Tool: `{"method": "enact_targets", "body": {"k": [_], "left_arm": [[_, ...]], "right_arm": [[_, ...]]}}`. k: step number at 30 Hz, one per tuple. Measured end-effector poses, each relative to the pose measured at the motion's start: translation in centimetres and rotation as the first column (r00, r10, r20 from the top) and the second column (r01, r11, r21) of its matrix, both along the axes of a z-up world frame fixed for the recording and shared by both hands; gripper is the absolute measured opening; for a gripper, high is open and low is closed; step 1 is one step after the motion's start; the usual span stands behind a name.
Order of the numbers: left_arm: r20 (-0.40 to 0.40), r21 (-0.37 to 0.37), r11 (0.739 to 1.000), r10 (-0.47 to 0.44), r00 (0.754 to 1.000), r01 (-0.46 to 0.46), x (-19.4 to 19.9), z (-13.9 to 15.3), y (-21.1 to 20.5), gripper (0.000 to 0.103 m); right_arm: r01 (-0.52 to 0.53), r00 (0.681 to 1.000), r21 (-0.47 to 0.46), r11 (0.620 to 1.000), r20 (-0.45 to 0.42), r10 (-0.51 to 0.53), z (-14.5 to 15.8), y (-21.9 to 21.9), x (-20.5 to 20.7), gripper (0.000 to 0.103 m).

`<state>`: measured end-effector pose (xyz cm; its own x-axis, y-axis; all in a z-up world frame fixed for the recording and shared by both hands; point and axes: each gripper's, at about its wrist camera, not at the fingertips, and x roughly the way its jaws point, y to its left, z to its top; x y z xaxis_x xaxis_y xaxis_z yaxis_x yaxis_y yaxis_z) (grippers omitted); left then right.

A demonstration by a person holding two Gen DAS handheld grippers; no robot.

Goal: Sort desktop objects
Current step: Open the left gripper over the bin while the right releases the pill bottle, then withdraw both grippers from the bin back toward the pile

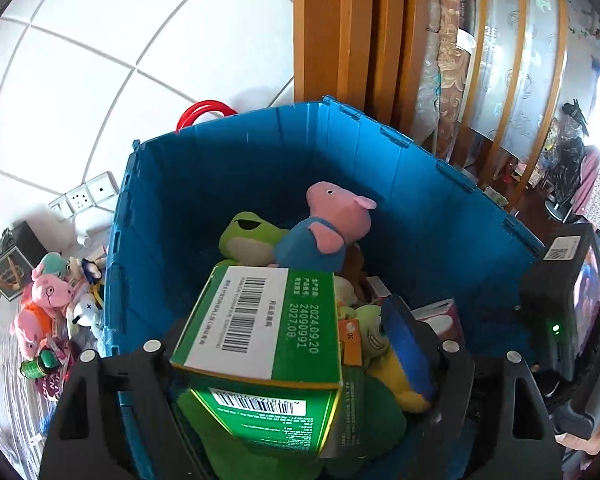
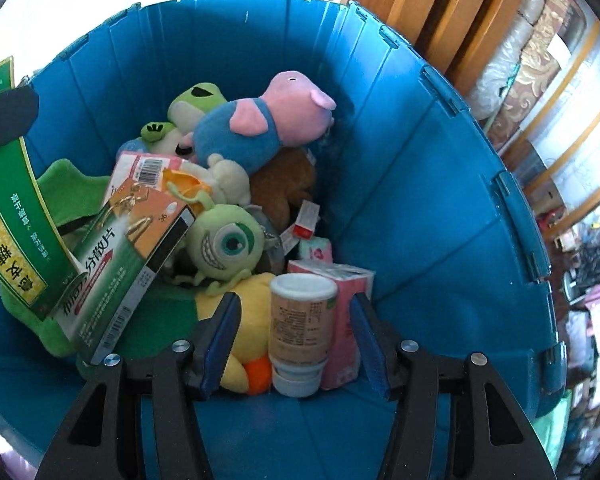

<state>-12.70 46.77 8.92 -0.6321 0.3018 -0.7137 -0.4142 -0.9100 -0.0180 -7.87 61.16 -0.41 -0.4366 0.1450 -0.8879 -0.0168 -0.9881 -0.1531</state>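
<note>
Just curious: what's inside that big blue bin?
Inside the blue bin: a pink pig plush, green frog plush, one-eyed monster plush, boxes, a bottle. Deeper layers are covered.

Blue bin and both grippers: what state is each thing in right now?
Blue bin: open, partly filled with toys and boxes.
Left gripper: shut on green box, held over the bin.
Right gripper: open, fingers either side of the white-capped bottle; contact unclear.
Pig plush: lying on top of the pile.
One-eyed green plush: face up.
</note>
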Motion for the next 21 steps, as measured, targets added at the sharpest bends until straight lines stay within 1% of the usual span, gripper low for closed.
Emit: {"method": "enact_targets", "body": {"k": [2,3,4,7,11,14,18,21], "left_arm": [[-0.004,0.009,1.0,0.003,1.0,-0.003,0.1,0.0,-0.4,0.082],[-0.011,0.012,1.0,0.006,1.0,-0.005,0.3,0.1,-0.6,0.082],[-0.025,0.019,1.0,0.008,1.0,-0.008,0.5,0.3,-0.8,0.082],[-0.077,0.027,0.999,0.019,0.997,-0.017,1.3,1.3,-1.4,0.082],[-0.134,0.05,0.999,0.026,0.991,-0.02,2.4,2.9,-2.2,0.082],[-0.172,0.06,0.998,0.04,0.984,-0.03,3.2,3.8,-2.9,0.082],[-0.213,0.079,0.996,0.057,0.975,-0.041,4.4,4.7,-4.2,0.083],[-0.232,0.099,0.993,0.078,0.97,-0.056,5.2,5.0,-5.5,0.086]], "right_arm": [[0.003,1.0,-0.016,1.0,-0.012,-0.003,0.3,0.2,0.1,0.064],[0.003,1.0,-0.027,1.0,-0.019,-0.004,0.4,0.2,0.1,0.069],[0.003,1.0,-0.034,0.999,-0.027,-0.004,0.5,0.3,0.2,0.076],[-0.002,0.999,-0.04,0.999,-0.051,0.0,0.9,0.1,0.4,0.085],[-0.001,0.997,-0.054,0.999,-0.078,-0.003,1.5,-0.2,0.6,0.088],[-0.004,0.994,-0.065,0.998,-0.108,-0.004,2.2,-0.6,0.8,0.093],[-0.019,0.985,-0.063,0.998,-0.17,0.008,4.0,-1.5,1.4,0.1],[-0.029,0.976,-0.063,0.998,-0.215,0.015,5.1,-2.3,1.9,0.102]]}}
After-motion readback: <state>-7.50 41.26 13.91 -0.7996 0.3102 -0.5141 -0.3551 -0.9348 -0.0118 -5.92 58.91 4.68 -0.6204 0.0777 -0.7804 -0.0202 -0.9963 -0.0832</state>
